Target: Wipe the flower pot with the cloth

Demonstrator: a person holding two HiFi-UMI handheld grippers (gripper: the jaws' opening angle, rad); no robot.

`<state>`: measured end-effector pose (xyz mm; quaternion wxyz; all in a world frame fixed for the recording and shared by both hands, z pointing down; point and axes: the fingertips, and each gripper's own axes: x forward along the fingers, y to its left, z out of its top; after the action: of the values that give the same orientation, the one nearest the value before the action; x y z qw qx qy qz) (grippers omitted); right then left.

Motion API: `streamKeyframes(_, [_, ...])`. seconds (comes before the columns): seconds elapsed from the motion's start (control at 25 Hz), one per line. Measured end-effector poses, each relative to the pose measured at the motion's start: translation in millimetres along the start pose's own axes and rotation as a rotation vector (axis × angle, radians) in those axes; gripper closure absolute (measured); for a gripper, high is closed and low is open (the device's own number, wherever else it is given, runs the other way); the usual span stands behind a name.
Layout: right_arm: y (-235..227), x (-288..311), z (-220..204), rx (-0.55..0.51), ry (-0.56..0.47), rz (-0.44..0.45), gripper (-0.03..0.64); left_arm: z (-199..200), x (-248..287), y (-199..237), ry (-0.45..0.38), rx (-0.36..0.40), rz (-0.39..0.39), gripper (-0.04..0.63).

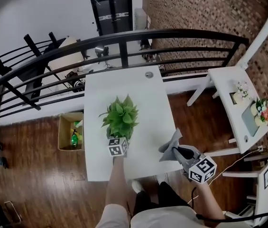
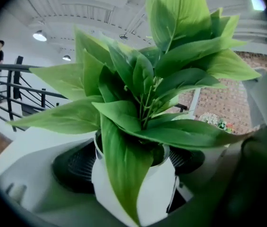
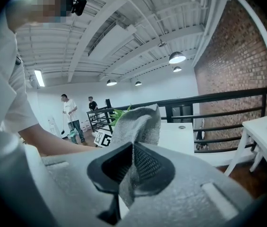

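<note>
A leafy green plant [image 1: 120,117] in a white flower pot [image 2: 157,188] stands mid-table on the white table [image 1: 143,94]. My left gripper [image 1: 119,138] reaches in from the near side, with its marker cube just below the leaves. In the left gripper view the pot sits between the two black pads [image 2: 72,167], which rest against its sides. Further right, at the table's near edge, my right gripper [image 1: 176,152] is shut on a grey cloth [image 1: 171,144]. A fold of the cloth [image 3: 138,122] sticks up from the closed jaws in the right gripper view.
A black railing [image 1: 124,42] runs behind the table. An open cardboard box [image 1: 70,131] sits on the wood floor to the left. A white side table [image 1: 228,80] with flowers stands to the right. Two people [image 3: 69,110] stand far off.
</note>
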<state>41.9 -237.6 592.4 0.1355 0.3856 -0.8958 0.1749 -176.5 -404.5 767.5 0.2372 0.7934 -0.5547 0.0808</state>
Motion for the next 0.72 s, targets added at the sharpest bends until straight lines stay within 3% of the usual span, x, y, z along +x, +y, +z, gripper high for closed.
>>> streamKeyframes(0.36, [26,14,19,-0.033,-0.041,0.083,0.619,4,-37,-23,0.036,-0.23,-0.125,0.095])
streamKeyframes(0.56, [38,16,29,-0.049,-0.065,0.115,0.62,37,-65,-35,-0.092,-0.454,-0.233,0.095])
streamKeyframes(0.72, [38,16,44,-0.088,-0.087,0.121,0.619,76,-89,-52,-0.177,-0.59,-0.351,0.095])
